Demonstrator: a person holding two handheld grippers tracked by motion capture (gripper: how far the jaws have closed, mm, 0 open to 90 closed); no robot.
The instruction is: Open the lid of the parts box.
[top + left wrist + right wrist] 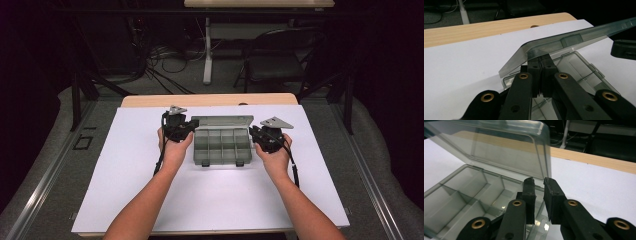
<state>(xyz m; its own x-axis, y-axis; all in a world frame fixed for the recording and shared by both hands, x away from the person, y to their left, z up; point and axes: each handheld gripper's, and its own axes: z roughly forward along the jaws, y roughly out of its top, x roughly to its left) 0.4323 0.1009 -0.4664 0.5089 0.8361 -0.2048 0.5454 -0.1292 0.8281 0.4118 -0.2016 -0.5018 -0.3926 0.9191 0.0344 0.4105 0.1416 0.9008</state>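
A clear, smoke-grey plastic organiser box (222, 147) is sitting in the middle of the white sheet (125, 165) that is covering the wooden table (150, 100), between the person's two hands. Its base is divided by thin walls into rows of small compartments, and every compartment that is showing is lying empty. Its lid (222, 121) is standing raised at the far side, tilting back from the base; in the right gripper view the lid (499, 147) is rising above the compartments as a see-through panel with rounded corners, and in the left gripper view the lid (574, 40) is reaching across the frame with a small moulded latch block on its edge.

The left gripper (181, 126) is sitting at the box's left end, its jaws pressing together with no gap between the pads, the fingertips (541, 61) lying just under the lid's corner. Whether they are pinching the lid's rim or only touching it is hard to tell from this angle. The right gripper (265, 137) is sitting at the box's right end, its jaws standing slightly parted; its fingertips (530, 185) are pointing up at the lid's near corner with nothing squeezed between them.
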